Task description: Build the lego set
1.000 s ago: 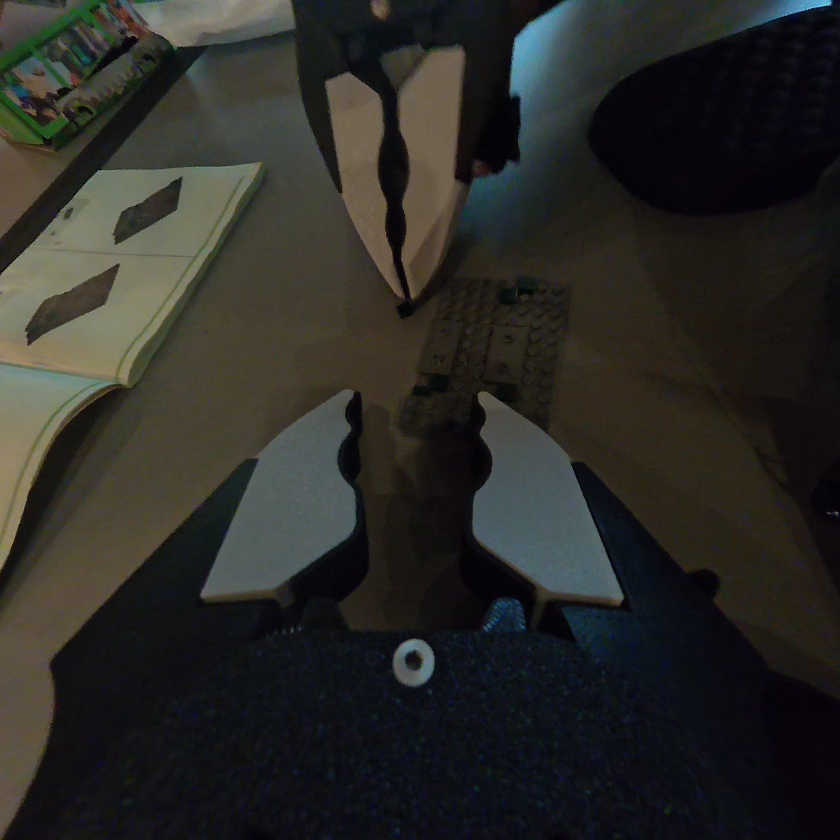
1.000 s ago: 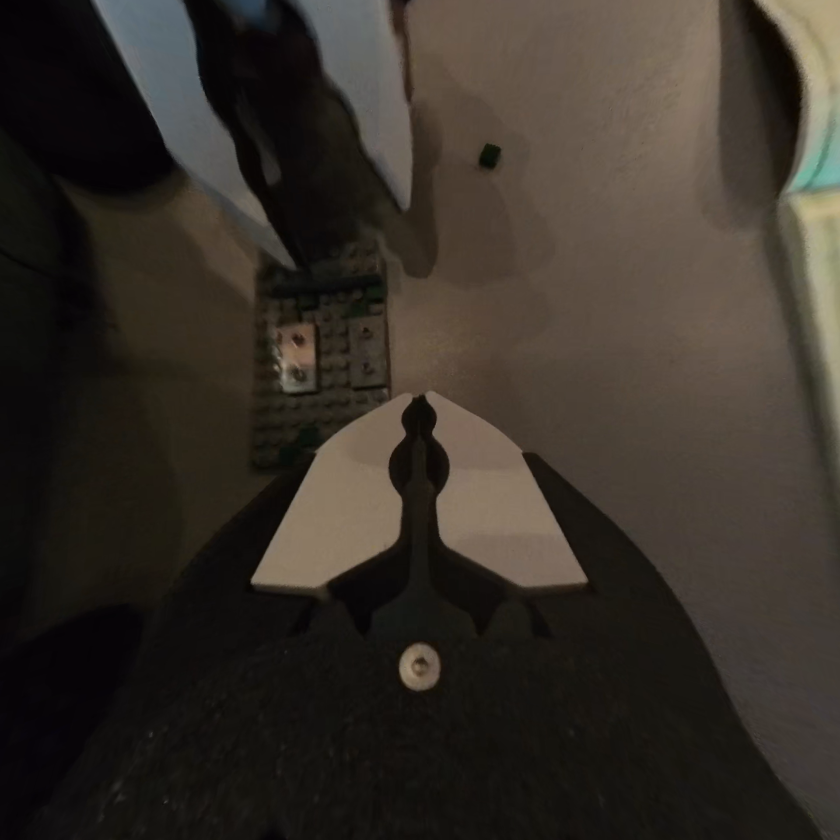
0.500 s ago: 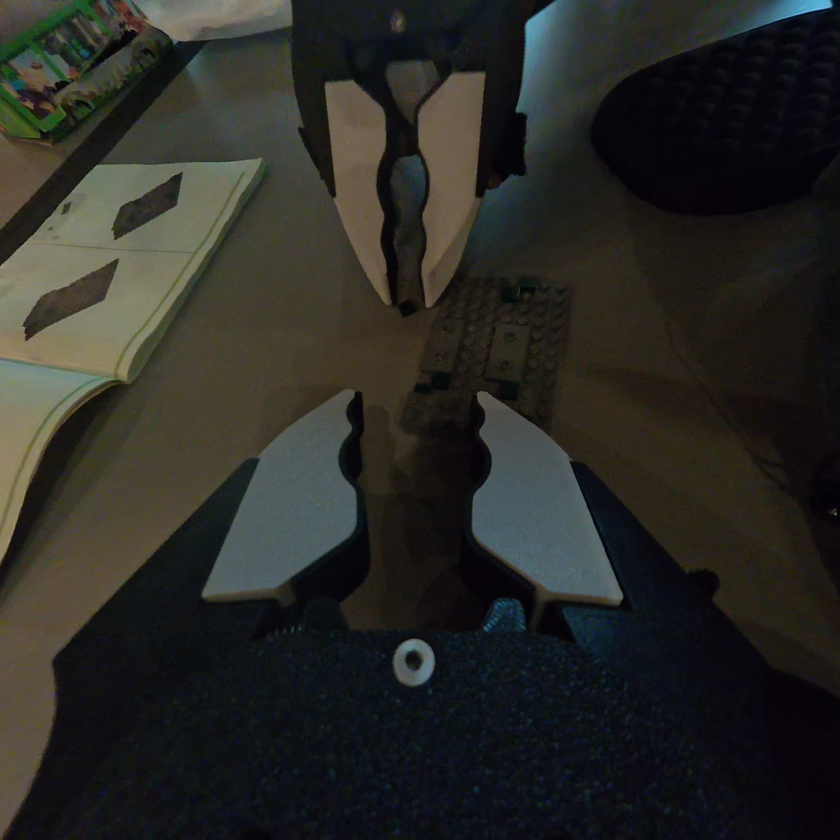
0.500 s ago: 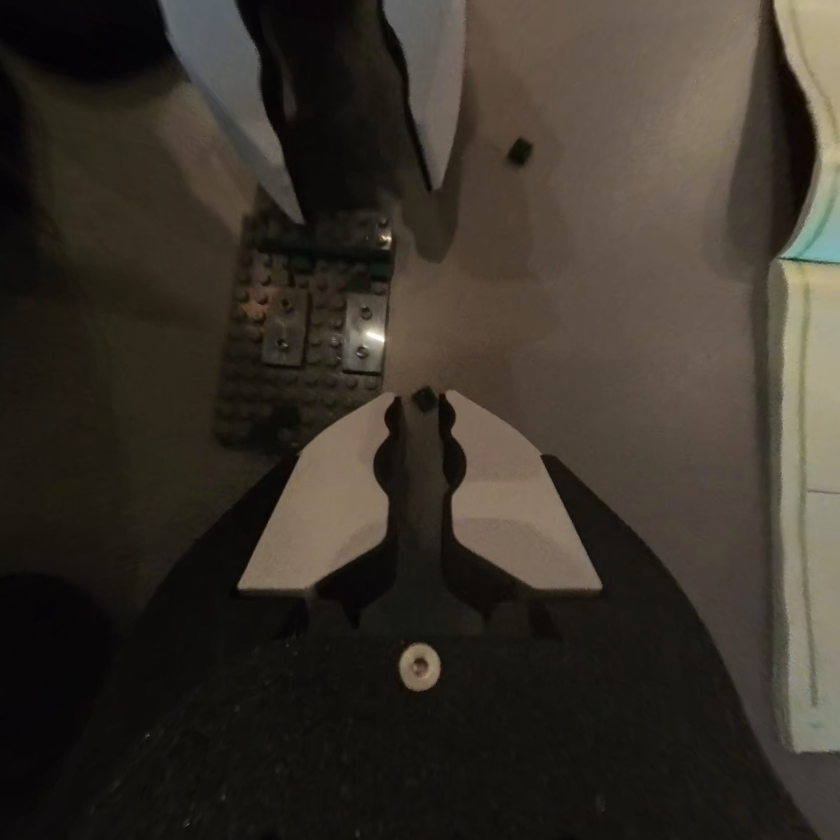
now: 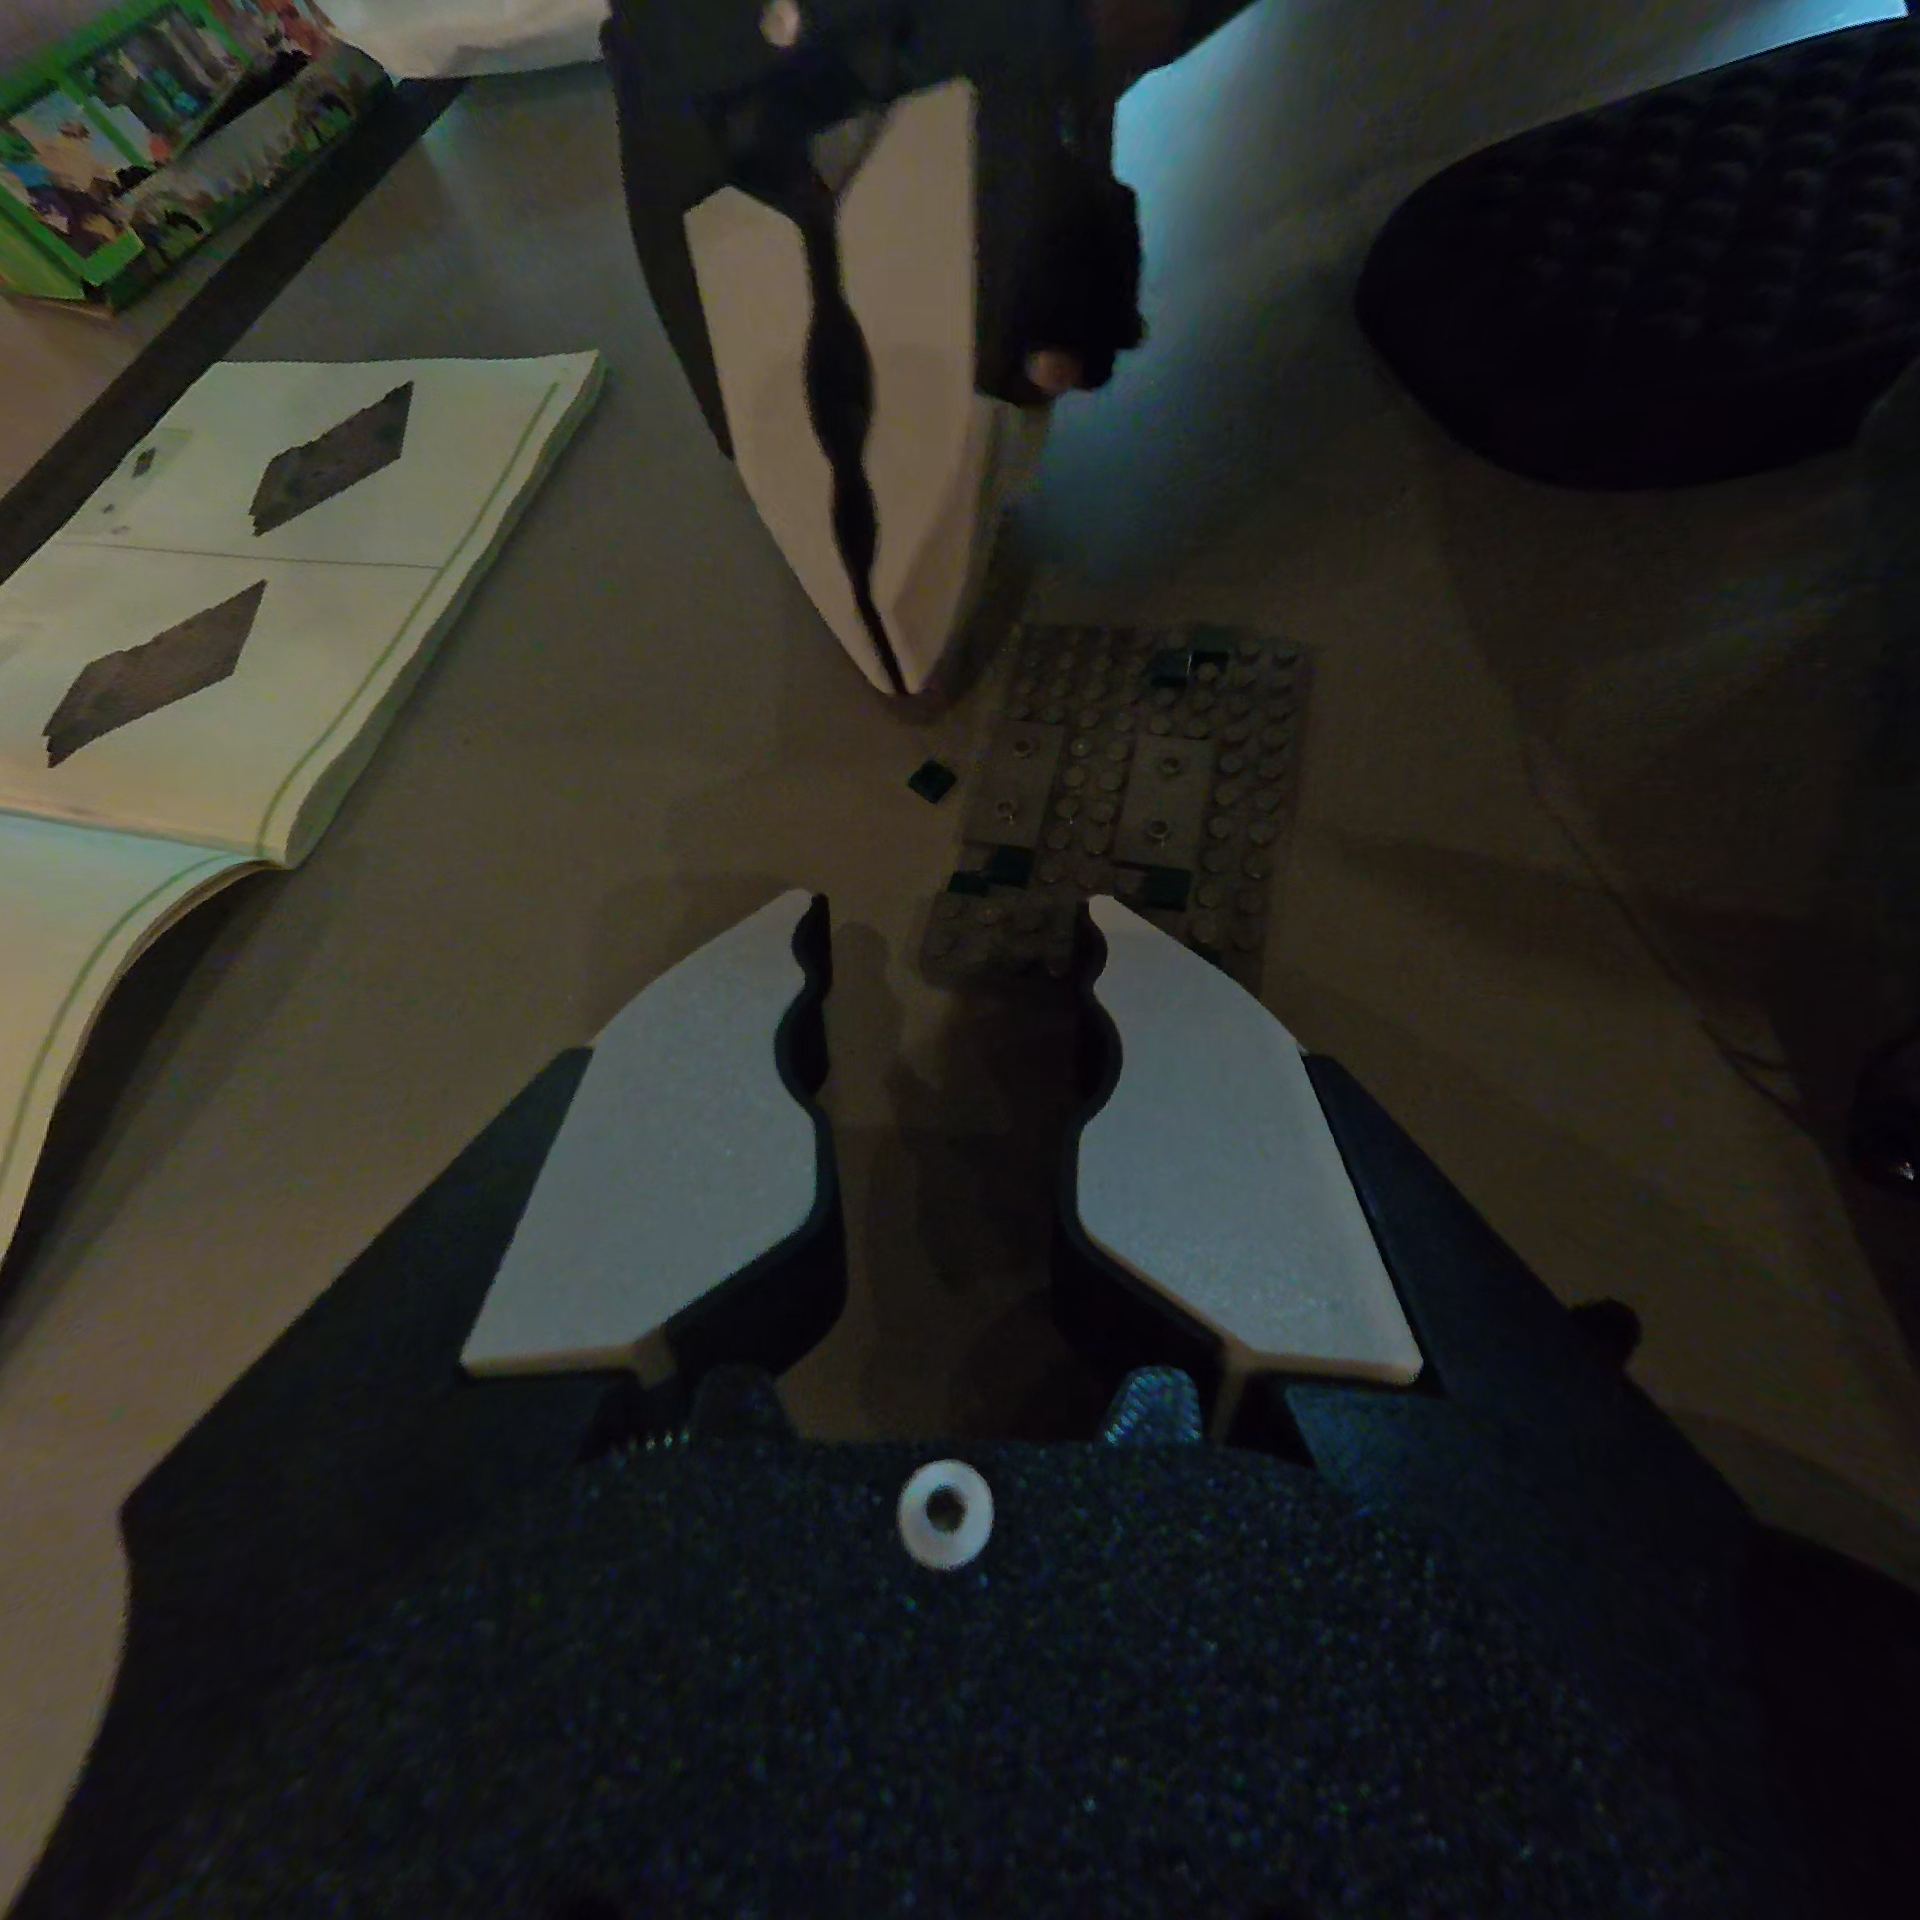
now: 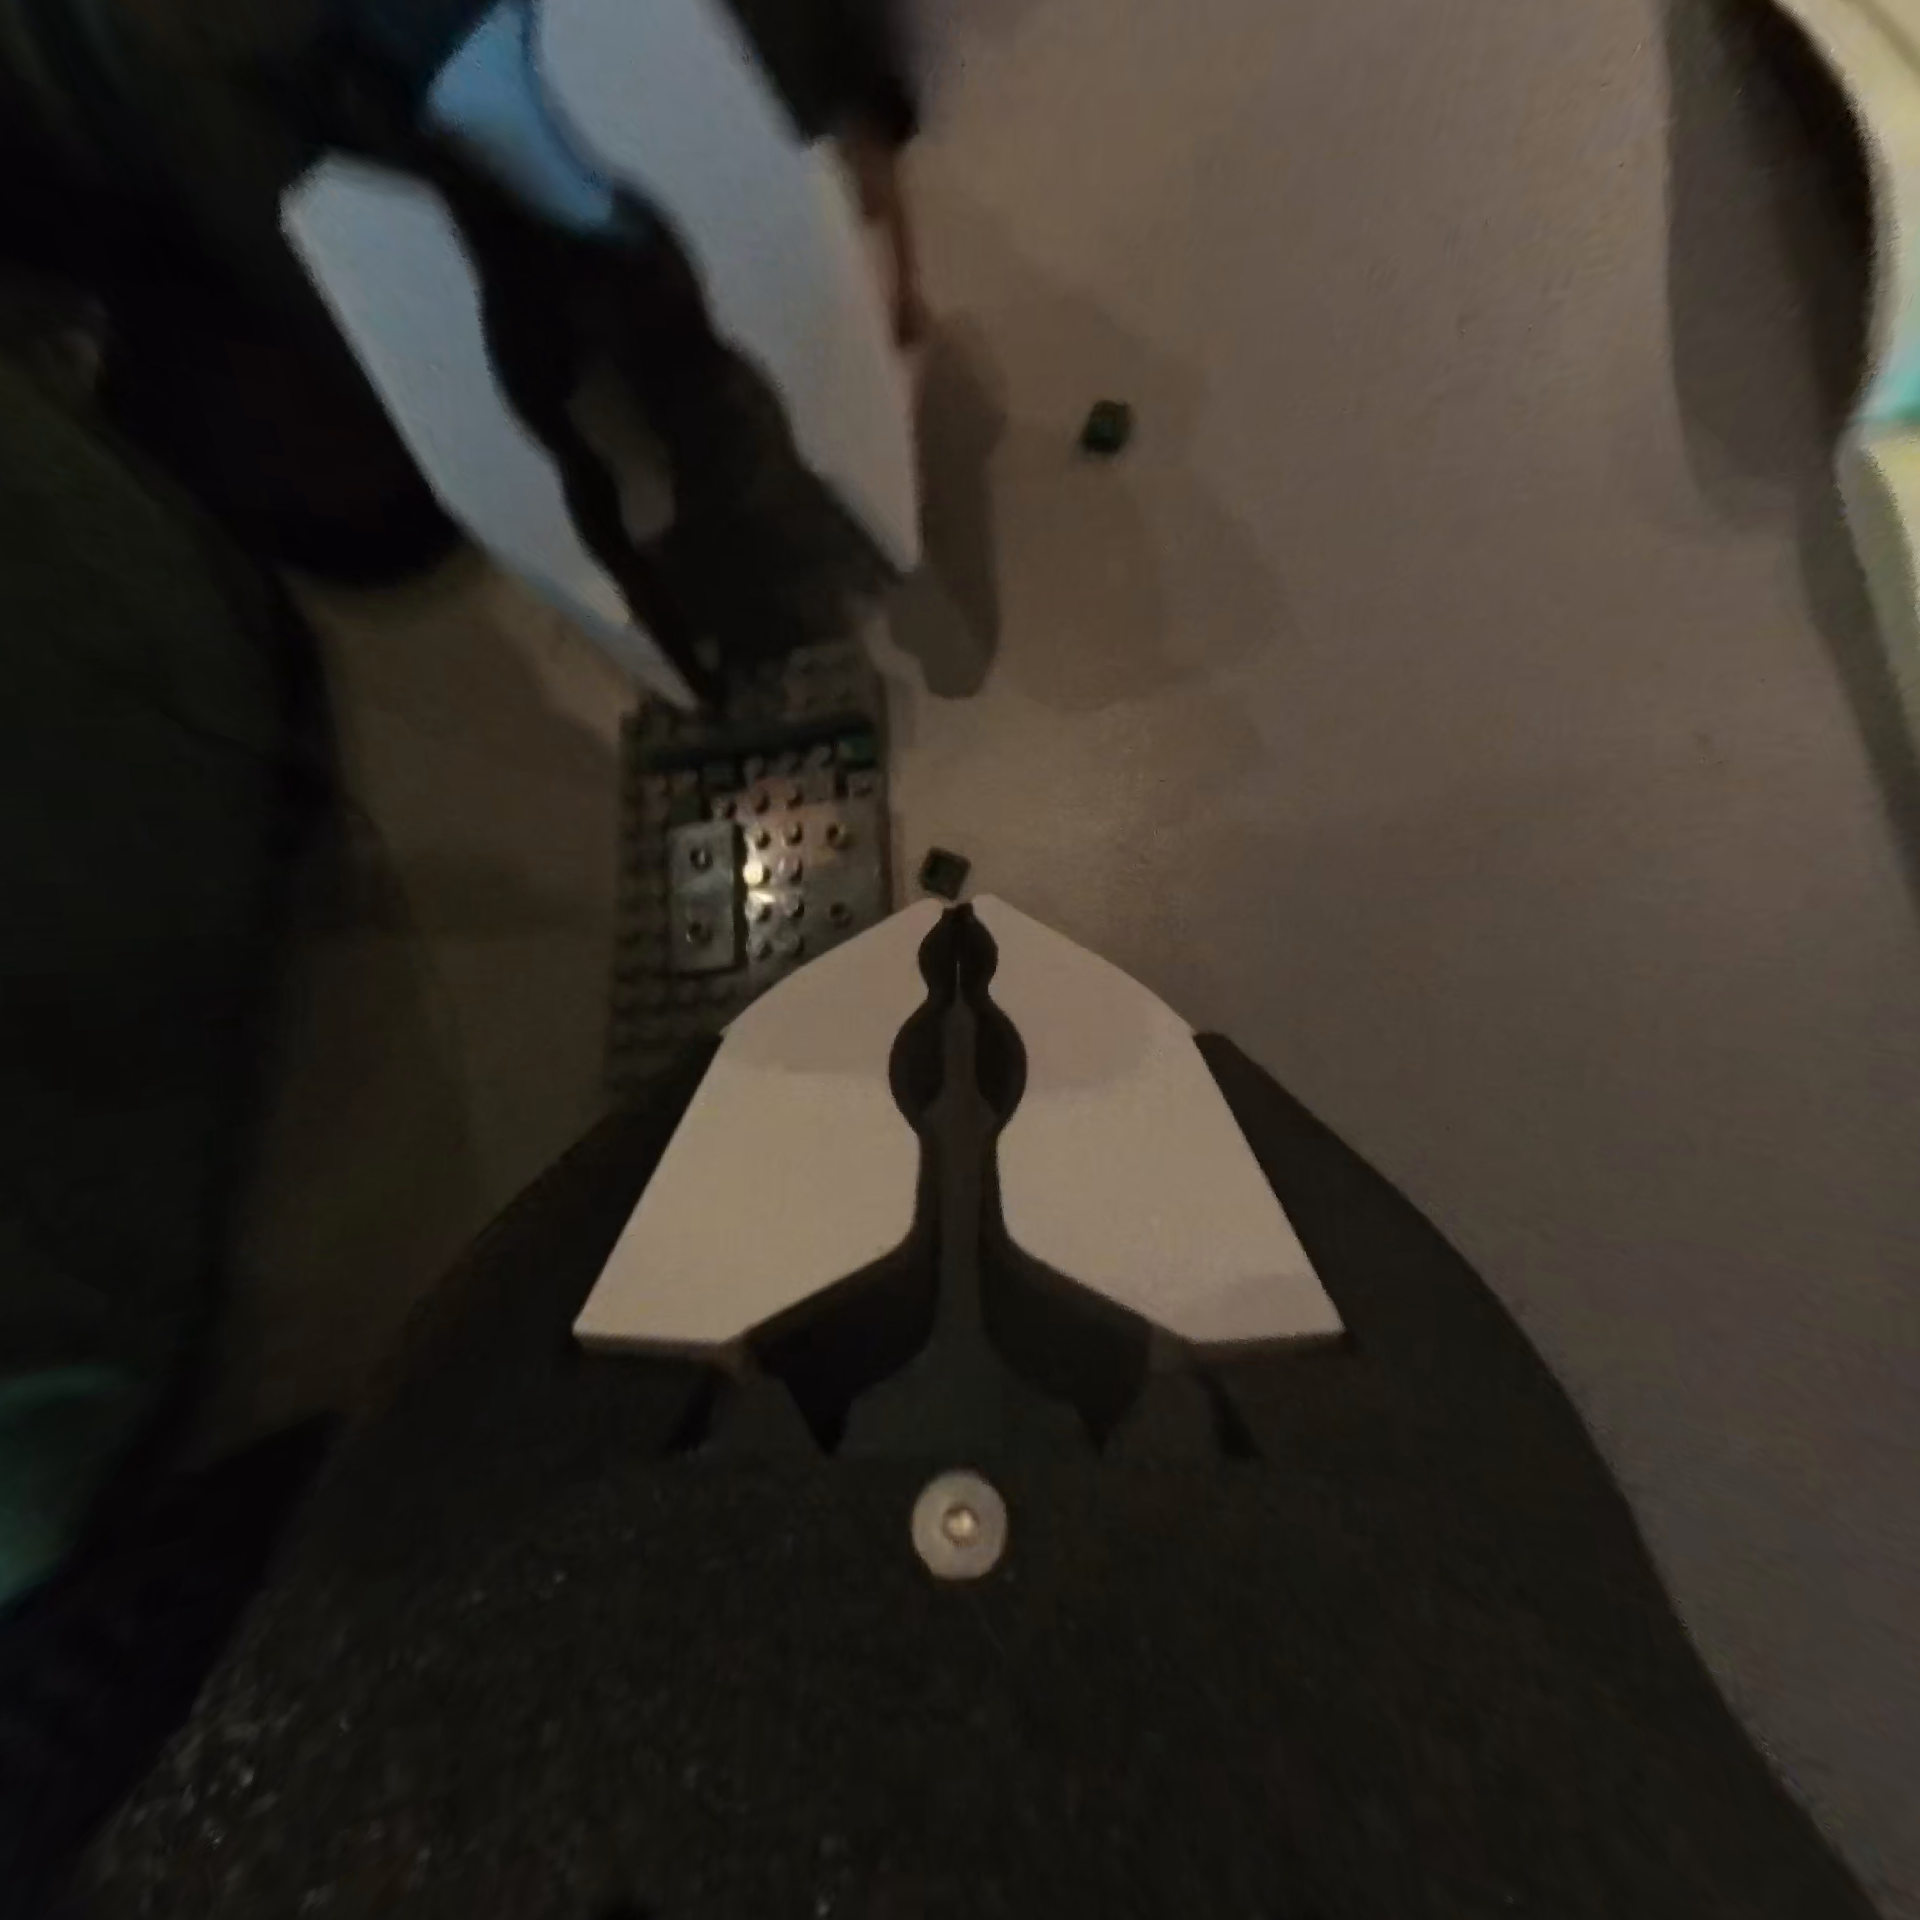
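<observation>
A grey studded baseplate (image 5: 1132, 800) with a few dark green tiles lies on the table, and it also shows in the right wrist view (image 6: 758, 831). A small dark green piece (image 5: 932, 779) lies loose on the table just left of the plate, right beyond my right fingertips (image 6: 945, 871). My right gripper (image 6: 956, 906) is shut and empty; in the left wrist view it (image 5: 899, 681) hovers a little behind the piece. My left gripper (image 5: 951, 914) is open and empty at the plate's near end, and looks blurred in the right wrist view (image 6: 790, 623).
An open instruction booklet (image 5: 260, 623) lies at the left, with a green set box (image 5: 135, 177) beyond it. A black mesh chair seat (image 5: 1662, 260) is at the far right. A second small dark piece (image 6: 1103, 426) lies alone on the table. Spacing between my two grippers at the tips: around 6 centimeters.
My right gripper held the small dark piece at its tips, opened and let it go, then shut again empty. The piece now lies on the table beside the plate. My left gripper stayed open.
</observation>
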